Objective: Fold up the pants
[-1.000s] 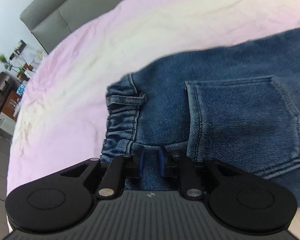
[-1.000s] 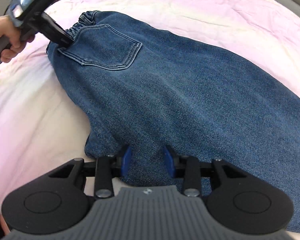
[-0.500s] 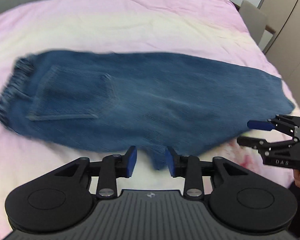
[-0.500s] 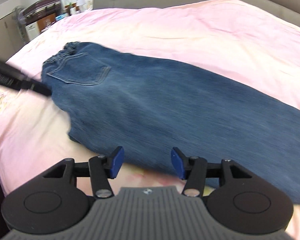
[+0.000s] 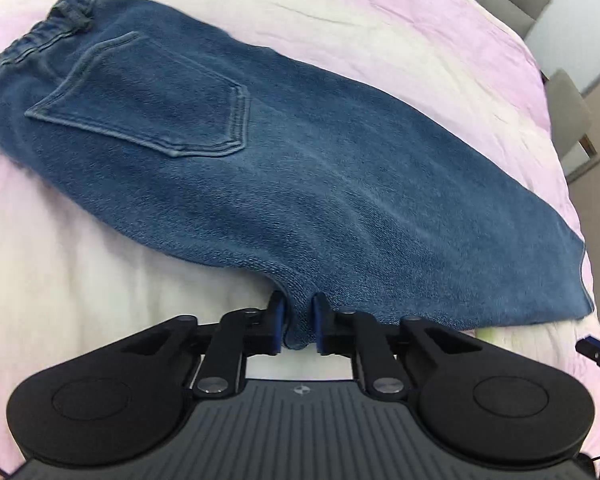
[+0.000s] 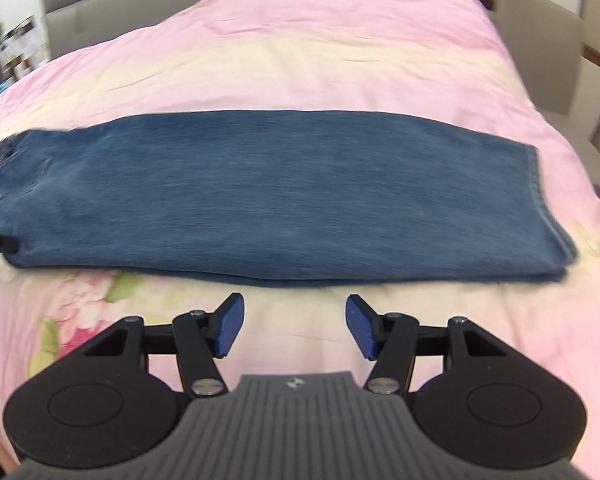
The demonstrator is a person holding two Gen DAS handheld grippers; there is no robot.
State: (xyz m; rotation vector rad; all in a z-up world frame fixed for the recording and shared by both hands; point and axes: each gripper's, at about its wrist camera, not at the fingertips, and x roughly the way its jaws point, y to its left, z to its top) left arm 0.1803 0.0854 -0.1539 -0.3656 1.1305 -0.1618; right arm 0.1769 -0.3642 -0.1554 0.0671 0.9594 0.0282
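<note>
Pants [image 6: 260,192] flat lengthwise on pink bed [image 6: 300,60]. Left hand-held gripper [image 5: 298,326] closing, pads pinching denim crotch edge. Right hand-held gripper [image 6: 294,330] opening, empty, just short of the near pants edge.

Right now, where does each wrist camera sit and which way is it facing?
Left wrist: on the left gripper, angled down at the jeans near the crotch point, back pocket beyond; jaws closing on a denim fold; right gripper's tip at the right edge.
Right wrist: on the right gripper, off the near long edge, facing across the bed; jaws opening, nothing between them.
Shared: the jeans on the pink bedspread.
</note>
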